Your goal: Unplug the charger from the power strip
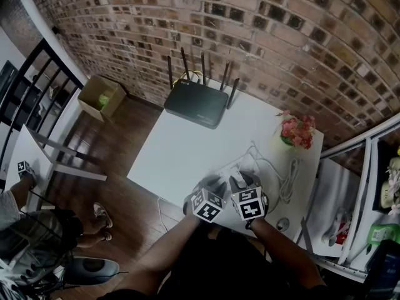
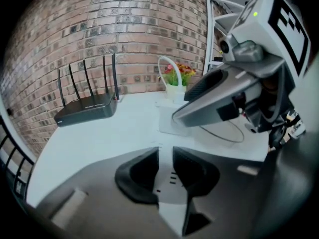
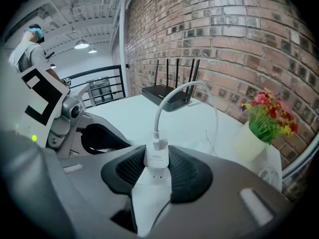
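1. Right gripper (image 3: 157, 166): jaws closed on the white charger (image 3: 155, 157), with pads on its two side faces and the "100W" print facing the camera. The white cable (image 3: 160, 98) leaves the charger's top and loops off over the table (image 1: 181, 149).
2. The charger stands upright, plugged into the white power strip (image 2: 172, 182) at the table's near edge, directly in front of the person.
3. Left gripper (image 2: 166, 156): jaws drawn nearly together with the strip body between them, slots showing. This reads as a clamp that braces the strip.
4. Judgement: both grips are set and the pull is not yet made. The charger looks fully seated.
5. To do it well:
   - Pull straight out along the prongs, away from the strip face, with no rocking or twisting.
   - Use the left gripper to pin the strip so it does not lift with the plug.
   - The pads sit on the charger body, clear of the cable connector, so keep the load off the cable.
   - The plastic looks smooth, so squeeze firmly or the pads may slide.
6. Surface: a plain white tabletop that looks slick, so an unbraced strip would likely skate. A black router (image 1: 196, 102) sits at the far edge, a flower pot (image 1: 297, 132) at the right, and loose white cords (image 1: 289, 181) just beside the grippers.
7. Room: a brick wall (image 1: 281, 30) runs behind the table. There is a wooden floor (image 1: 119, 149) with a cardboard box (image 1: 102, 97) by the wall, and metal shelving (image 1: 369, 186) at the right.
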Motion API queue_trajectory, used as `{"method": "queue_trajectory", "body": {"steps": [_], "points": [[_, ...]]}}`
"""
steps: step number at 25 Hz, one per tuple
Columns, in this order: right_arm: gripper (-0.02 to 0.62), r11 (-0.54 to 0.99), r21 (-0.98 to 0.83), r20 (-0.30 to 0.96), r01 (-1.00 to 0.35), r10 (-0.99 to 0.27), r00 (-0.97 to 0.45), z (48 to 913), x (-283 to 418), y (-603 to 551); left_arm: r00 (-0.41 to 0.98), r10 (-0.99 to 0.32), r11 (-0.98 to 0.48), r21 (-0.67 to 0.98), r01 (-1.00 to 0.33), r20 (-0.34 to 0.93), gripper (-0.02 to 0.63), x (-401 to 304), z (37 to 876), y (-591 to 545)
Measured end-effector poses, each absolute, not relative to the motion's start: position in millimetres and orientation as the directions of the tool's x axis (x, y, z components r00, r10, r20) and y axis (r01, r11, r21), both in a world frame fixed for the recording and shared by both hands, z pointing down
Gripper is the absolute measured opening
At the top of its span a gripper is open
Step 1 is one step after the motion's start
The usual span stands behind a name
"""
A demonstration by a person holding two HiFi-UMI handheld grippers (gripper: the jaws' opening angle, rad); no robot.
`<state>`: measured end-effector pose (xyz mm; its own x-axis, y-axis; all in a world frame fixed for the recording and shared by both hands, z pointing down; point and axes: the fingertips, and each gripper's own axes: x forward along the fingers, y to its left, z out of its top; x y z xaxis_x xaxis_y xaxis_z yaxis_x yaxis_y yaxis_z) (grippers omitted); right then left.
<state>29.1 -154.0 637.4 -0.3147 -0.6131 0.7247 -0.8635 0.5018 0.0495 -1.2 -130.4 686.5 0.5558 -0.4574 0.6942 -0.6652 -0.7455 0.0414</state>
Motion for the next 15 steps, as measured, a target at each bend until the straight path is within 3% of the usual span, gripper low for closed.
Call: {"method": "queue_trajectory", "body": {"steps": [8,15], "points": [[0.141,0.523,0.012,0.659,-0.852,-0.645,-0.386,613,20,-148,0.549,-0.464,-0.745,0.029,-0.667,0.696,0.094,-2,687,-130],[0.143,0.427,-0.23,0.604,-0.875,-0.642,-0.472,593,33,-143,0.569,-0.43,-0.725,0.108,-0.68,0.701,0.089,-8,687,-129]]}}
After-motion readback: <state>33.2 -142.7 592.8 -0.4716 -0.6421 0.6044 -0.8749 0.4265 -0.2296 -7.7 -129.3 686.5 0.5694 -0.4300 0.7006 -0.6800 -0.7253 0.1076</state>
